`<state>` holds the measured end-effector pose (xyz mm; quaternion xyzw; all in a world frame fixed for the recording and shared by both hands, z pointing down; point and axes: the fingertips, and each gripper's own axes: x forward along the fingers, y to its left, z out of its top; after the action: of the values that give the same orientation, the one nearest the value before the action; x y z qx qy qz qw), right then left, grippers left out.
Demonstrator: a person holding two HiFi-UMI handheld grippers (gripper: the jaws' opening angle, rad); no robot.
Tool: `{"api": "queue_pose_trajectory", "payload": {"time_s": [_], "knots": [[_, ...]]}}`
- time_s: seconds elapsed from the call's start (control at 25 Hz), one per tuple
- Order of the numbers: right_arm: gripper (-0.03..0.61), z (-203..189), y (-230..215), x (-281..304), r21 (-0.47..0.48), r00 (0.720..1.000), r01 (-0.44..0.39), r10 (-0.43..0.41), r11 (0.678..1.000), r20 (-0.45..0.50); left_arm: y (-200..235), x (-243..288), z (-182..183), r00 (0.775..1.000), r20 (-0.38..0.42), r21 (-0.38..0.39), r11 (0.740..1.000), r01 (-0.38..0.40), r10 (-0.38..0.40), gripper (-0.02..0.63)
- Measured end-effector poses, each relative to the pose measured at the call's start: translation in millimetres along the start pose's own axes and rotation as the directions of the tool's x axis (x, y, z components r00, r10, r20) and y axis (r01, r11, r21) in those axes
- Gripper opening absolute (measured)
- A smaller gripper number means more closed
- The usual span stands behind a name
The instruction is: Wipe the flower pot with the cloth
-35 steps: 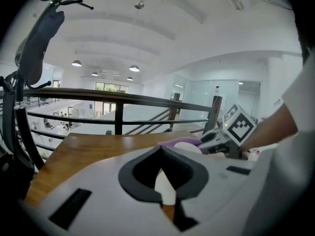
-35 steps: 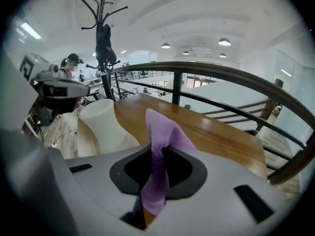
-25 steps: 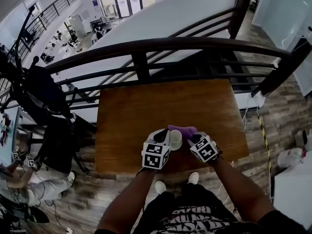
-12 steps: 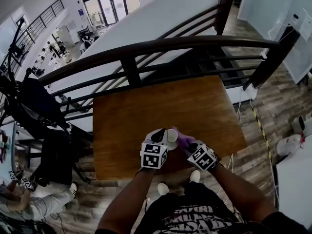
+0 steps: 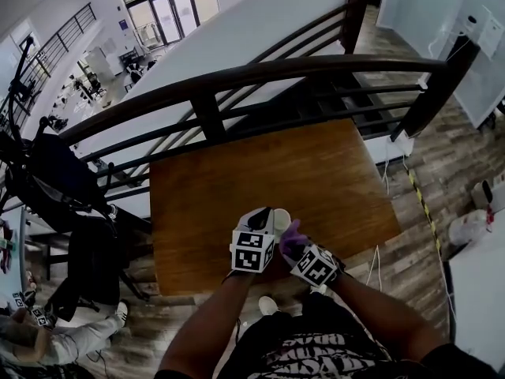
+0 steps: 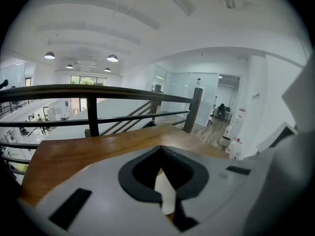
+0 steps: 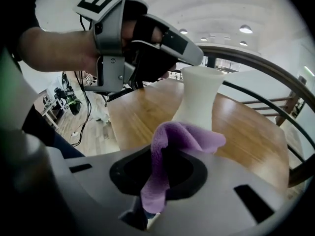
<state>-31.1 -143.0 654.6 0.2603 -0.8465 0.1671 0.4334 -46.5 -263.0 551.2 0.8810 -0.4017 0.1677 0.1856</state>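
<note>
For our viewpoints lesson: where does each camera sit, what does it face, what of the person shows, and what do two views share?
Head view: on the head, facing down at the table; forearms, left gripper, right gripper.
Left gripper view: on that gripper, facing the railing; no body.
Right gripper view: on that gripper, facing cloth and flower pot; left hand.
Shared: flower pot, table.

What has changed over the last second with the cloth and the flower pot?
The right hand-held gripper, shut on the purple cloth, swept it from the far side of the flower pot round its right side, towards the person. Nothing was taken or let go. The left hand-held gripper kept its hold on the pot, which stayed near the table's near edge.
</note>
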Motion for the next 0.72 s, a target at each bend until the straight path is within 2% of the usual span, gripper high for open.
{"api": "queue_pose_trajectory", "payload": {"time_s": [0.36, 0.52, 0.72], "knots": [[0.041, 34, 21, 27, 0.001, 0.998, -0.065, 0.065, 0.998, 0.027, 1, 2, -2, 1.0, -0.011, 0.026, 1.0, 0.013, -0.012, 0.0], [0.041, 49, 23, 36, -0.002, 0.995, -0.084, 0.084, 0.996, 0.049, 2, 1, 2, 1.0, -0.011, 0.012, 1.0, 0.023, -0.023, 0.0], [0.041, 46, 29, 46, -0.028, 0.993, -0.106, 0.107, 0.994, 0.045, 3, -1, 0, 1.0, -0.005, 0.007, 1.0, 0.014, -0.014, 0.0]]}}
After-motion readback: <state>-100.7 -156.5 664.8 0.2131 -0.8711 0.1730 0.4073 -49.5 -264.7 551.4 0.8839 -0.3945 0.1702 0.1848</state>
